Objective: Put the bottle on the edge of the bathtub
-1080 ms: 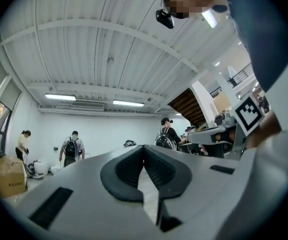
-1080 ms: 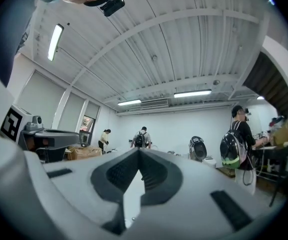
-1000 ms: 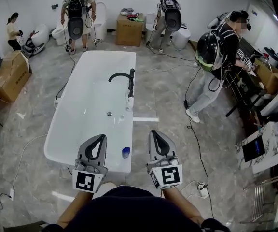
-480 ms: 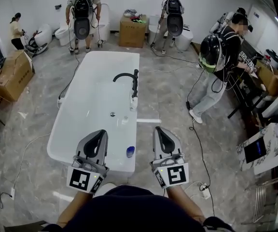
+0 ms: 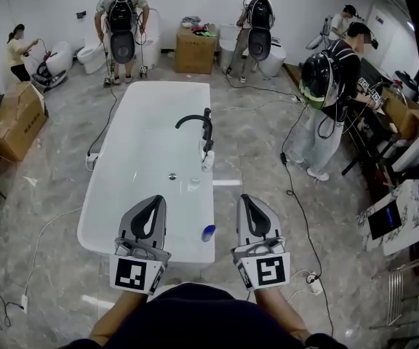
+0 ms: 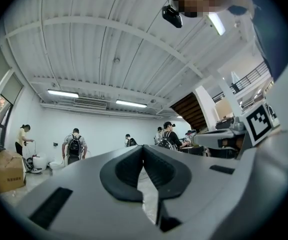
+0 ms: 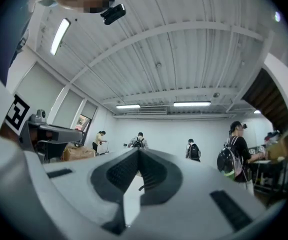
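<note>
White bathtub [image 5: 140,151] lying lengthwise ahead of both tongs, with the bottle [image 5: 208,233] upright on its near right-hand rim. Placed between the left tongs [image 5: 154,199] and the right tongs [image 5: 247,198], level with their bodies, somewhat nearer the right pair, touching neither. Small, pale, blue-topped; too small for further detail.

Judged as the closing step: bottle already on the edge, no pad on it, nothing left to carry. Calls next, at most, for a clean retreat of both tongs, well clear of a bottle so close to the rim's outer side. Some risk of a nudge tipping it to the floor or into the tub.

Left tongs [image 6: 143,149]: jaws fully together, dark ribbed pads meeting along one seam, nothing between them, nothing touched. Right tongs [image 7: 138,151]: likewise closed tip to tip, empty, in contact with nothing. Both tilted a little upward in their own views, towards ceiling and far wall instead of the tub, hence no bottle in either.

Black faucet [image 5: 195,122] on the same rim, well beyond the tips. Farther off, people with backpacks near the far wall and a cardboard box [image 5: 197,46], none near the tongs.
</note>
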`<state>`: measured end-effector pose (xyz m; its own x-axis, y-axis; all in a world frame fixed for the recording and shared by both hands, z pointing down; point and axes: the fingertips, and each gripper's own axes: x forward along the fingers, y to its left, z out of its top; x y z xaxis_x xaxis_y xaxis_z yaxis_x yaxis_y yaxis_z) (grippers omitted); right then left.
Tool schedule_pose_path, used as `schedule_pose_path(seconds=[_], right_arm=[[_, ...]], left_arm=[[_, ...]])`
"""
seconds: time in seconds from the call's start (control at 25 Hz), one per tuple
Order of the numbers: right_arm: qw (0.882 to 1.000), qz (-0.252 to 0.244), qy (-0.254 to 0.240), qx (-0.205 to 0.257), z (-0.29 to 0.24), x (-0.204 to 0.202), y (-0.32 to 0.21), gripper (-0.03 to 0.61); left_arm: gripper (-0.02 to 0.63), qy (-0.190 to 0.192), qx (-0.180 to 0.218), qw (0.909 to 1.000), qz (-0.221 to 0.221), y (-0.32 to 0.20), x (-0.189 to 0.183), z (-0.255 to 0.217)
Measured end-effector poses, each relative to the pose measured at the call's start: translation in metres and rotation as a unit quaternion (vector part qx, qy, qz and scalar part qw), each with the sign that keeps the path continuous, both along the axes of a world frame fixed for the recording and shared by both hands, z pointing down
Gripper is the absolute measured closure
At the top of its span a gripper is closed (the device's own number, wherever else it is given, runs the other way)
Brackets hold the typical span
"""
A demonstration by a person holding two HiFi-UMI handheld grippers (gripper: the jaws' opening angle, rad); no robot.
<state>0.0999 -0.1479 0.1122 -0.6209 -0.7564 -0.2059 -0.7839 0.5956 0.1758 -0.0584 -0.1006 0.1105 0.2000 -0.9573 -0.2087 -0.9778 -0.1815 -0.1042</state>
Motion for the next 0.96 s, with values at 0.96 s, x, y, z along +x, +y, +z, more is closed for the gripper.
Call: schedule_pose_path(seconds=[0.96], right_arm=[[0.998,0.055,0.004,-0.006,0.028,-0.028,0.036,0.578]], left_arm=[[0.615,0.015,0.041,0.9982,0.041,-0.007,-0.037,0.012]])
